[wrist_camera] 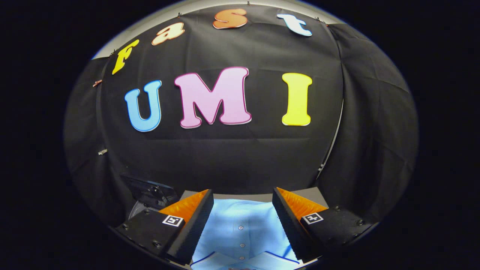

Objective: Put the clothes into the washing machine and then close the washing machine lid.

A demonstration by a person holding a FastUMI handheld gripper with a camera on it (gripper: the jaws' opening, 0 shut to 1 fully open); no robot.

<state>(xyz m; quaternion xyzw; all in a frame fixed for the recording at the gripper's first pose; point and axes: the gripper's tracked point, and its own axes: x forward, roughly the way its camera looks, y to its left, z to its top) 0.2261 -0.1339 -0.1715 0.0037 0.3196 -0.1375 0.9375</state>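
clothes point(242, 228) lie flat between the tool's point(243, 210) spread, level fingers.

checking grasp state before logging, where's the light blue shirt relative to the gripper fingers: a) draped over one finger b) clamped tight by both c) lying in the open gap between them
c, the light blue shirt lies flat between and below the spread fingers of the gripper, neither pressing on it.
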